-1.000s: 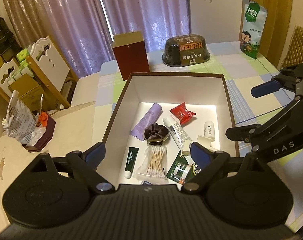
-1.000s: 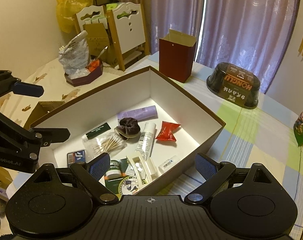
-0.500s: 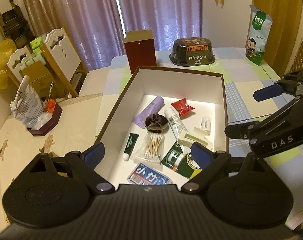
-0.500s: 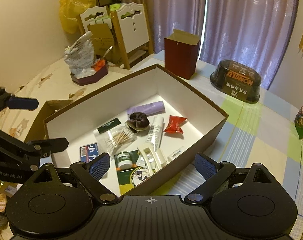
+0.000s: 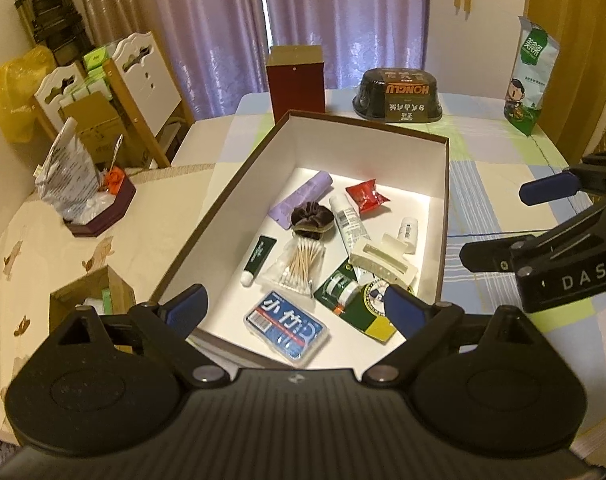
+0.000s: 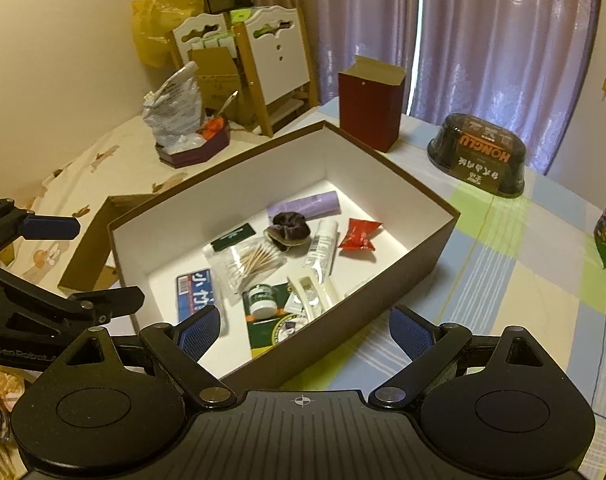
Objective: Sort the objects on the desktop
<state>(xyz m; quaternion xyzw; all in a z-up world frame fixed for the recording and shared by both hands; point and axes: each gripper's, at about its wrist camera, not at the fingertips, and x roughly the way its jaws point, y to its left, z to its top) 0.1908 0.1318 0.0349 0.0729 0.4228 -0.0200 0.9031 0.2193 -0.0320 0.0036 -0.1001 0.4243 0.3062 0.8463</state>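
A brown box with a white inside (image 5: 239, 176) (image 6: 423, 272) sits on the table and holds several small items: a purple tube (image 5: 303, 196) (image 6: 307, 205), a dark scrunchie (image 5: 313, 218) (image 6: 289, 226), a red packet (image 5: 365, 196) (image 6: 359, 234), a bag of cotton swabs (image 5: 299, 262) (image 6: 251, 262), a blue pack (image 5: 287, 326) (image 6: 193, 292), a white hair clip (image 5: 383, 262) (image 6: 315, 288) and a green sachet (image 5: 359, 308). My left gripper (image 5: 297, 312) hovers open above the box's near end. My right gripper (image 6: 303, 330) hovers open over the box's near right corner. Neither holds anything.
A dark red carton (image 5: 296, 80) (image 6: 369, 106), a black HONGLU tub (image 5: 397, 96) (image 6: 479, 156) and a green snack bag (image 5: 531, 76) stand behind the box. A small open cardboard box (image 5: 91, 300) and a tray with a crumpled bag (image 5: 83, 192) lie to the left.
Both grippers have pulled back and risen from the box, so more of its near end, including the blue pack, now shows. The items have not moved.
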